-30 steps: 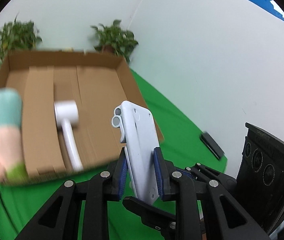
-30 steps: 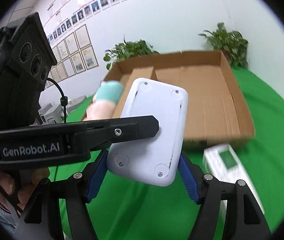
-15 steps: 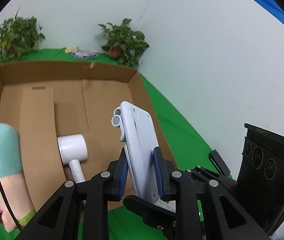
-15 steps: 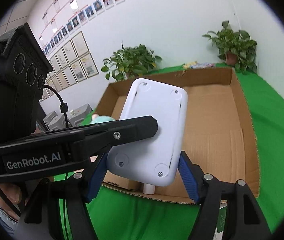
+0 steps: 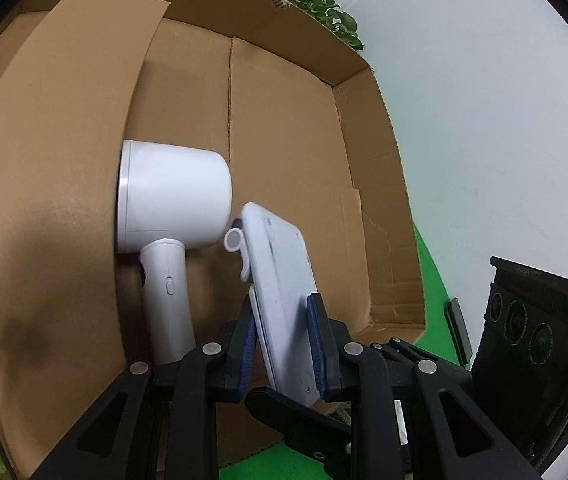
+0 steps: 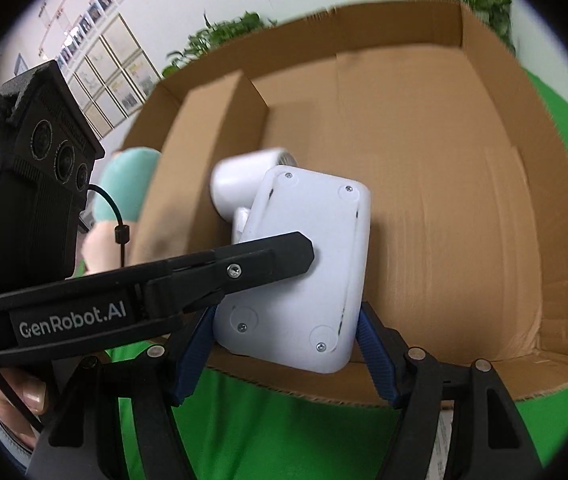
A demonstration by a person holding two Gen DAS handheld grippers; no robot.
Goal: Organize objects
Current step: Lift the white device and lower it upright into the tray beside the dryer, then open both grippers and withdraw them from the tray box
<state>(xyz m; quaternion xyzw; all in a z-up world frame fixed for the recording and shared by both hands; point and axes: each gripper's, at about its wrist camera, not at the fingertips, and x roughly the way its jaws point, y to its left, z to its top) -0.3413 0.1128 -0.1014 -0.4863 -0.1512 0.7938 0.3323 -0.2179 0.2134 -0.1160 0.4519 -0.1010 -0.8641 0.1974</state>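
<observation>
The hair dryer (image 5: 171, 216) already lay boxed; the white device (image 5: 284, 300), pinched by both grippers' fingers (image 5: 316, 344), remained unplaced.

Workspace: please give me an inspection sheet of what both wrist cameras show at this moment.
Surface: green cloth under the cardboard box.
Job's things: white flat device held over the box's near edge; white hair dryer lying inside the box; plush toy at the box's left side.
Clutter: black flat object on the cloth right of the box.
Grippers: left gripper shut on the white flat device's faces; right gripper shut on its side edges.
Cables: black cable on the left gripper's camera housing.
Surroundings: white wall, potted plants, framed pictures.
</observation>
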